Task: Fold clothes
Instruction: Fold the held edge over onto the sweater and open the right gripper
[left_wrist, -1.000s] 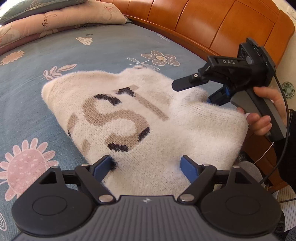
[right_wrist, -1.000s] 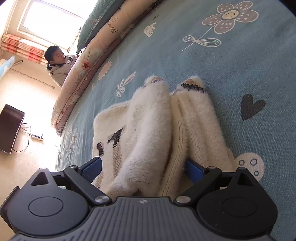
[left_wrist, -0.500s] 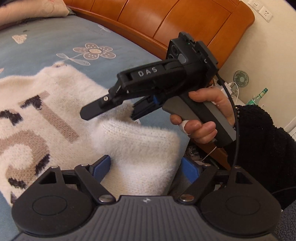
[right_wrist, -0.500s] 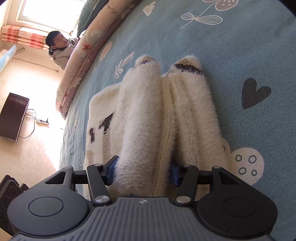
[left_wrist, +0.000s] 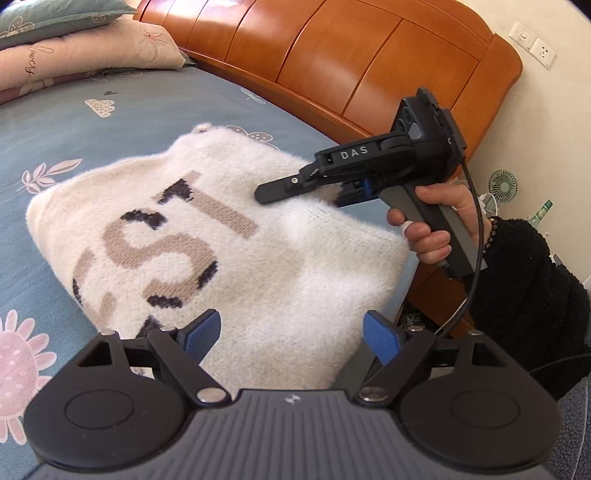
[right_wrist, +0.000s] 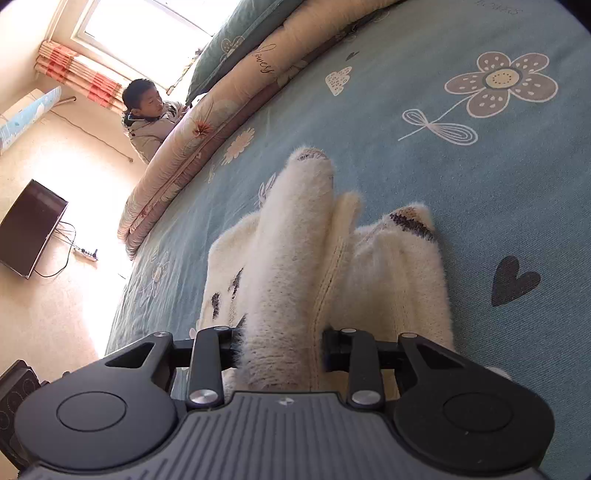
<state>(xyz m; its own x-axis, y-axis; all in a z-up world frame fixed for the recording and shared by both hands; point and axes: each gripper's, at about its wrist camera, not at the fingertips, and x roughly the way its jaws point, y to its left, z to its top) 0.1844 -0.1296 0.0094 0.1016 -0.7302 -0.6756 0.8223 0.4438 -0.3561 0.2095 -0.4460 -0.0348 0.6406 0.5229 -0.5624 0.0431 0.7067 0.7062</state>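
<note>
A cream fuzzy sweater (left_wrist: 229, 236) with tan and dark letters lies on the blue flowered bedsheet (left_wrist: 110, 122), near the bed edge beside the wooden headboard (left_wrist: 332, 55). The left gripper (left_wrist: 291, 334) hovers over the sweater's near hem, its 2 blue pads wide apart and pressing nothing. Further right, the right gripper (right_wrist: 280, 350) has just been closing and now pinches a raised sleeve fold of the sweater.
</note>
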